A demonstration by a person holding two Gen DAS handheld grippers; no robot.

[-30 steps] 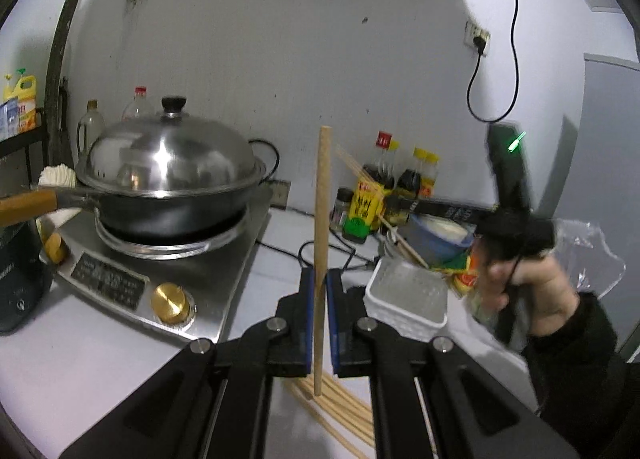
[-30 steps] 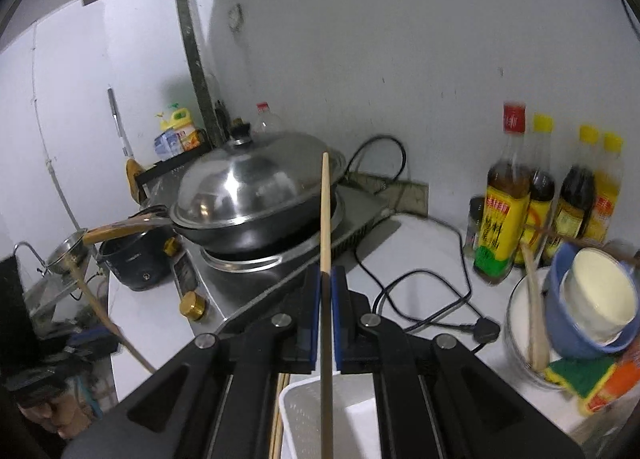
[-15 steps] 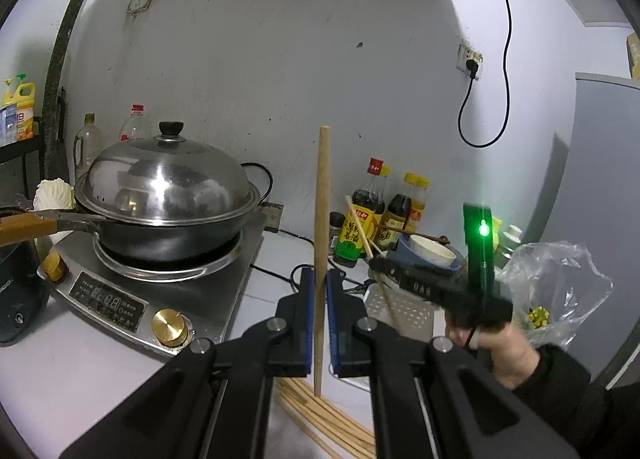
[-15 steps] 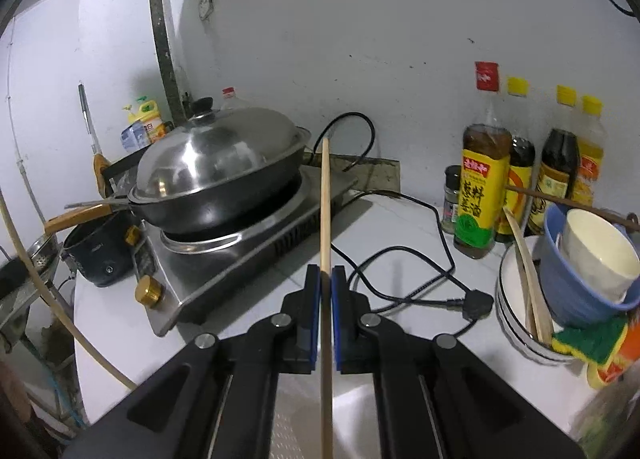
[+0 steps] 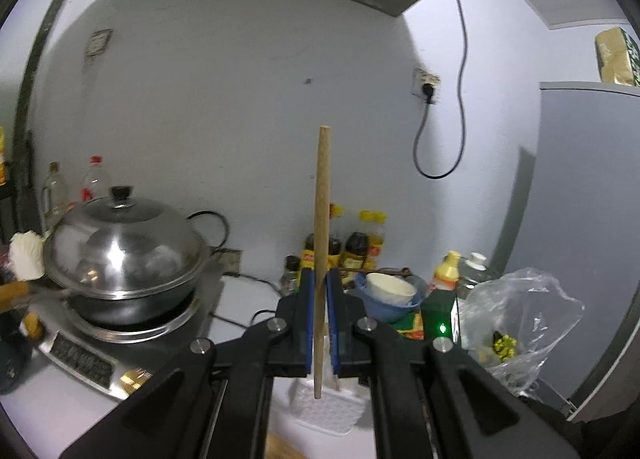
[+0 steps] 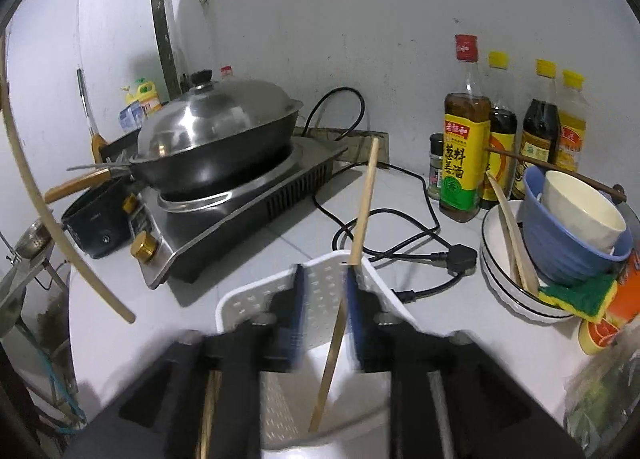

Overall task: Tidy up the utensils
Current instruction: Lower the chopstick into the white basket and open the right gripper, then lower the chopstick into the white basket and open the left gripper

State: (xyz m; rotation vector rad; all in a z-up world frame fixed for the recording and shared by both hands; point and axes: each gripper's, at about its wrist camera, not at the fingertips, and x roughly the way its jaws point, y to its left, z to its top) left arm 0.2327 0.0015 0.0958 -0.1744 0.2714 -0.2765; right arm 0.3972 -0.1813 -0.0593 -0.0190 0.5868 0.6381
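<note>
Left view: my left gripper point(image 5: 320, 323) has its jaws pressed tight on one chopstick point(image 5: 322, 219), held near upright, tip just over the white basket point(image 5: 332, 407) below. Wok point(image 5: 124, 255) on the stove point(image 5: 120, 339) sits far left, sauce bottles point(image 5: 360, 243) against the far wall, bowls point(image 5: 388, 295) and a plastic bag point(image 5: 520, 315) to the right. Right view: my right gripper point(image 6: 324, 299) has just been opening; jaws now spread, and the second chopstick point(image 6: 360, 219) stands between them, leaning against the right pad, lower end down inside the basket point(image 6: 328, 279). I can't tell if it has settled on the floor of it. The stick in the left gripper shows at far left of this view as a curved pale rod point(image 6: 48, 211). More sticks point(image 6: 208, 411) lie on the counter point(image 6: 280, 243) at the near left. Risks, as I judge them: the released stick is tilted, so pulling the right gripper back could drag it by the pad and flip it out over the rim; the basket looks light and may tip or slide if I nudge it. A power cord point(image 6: 400, 243) and plug lie just beyond the basket, easy to snag. Bringing the left stick in while the right gripper sits over the basket risks a clash.
</note>
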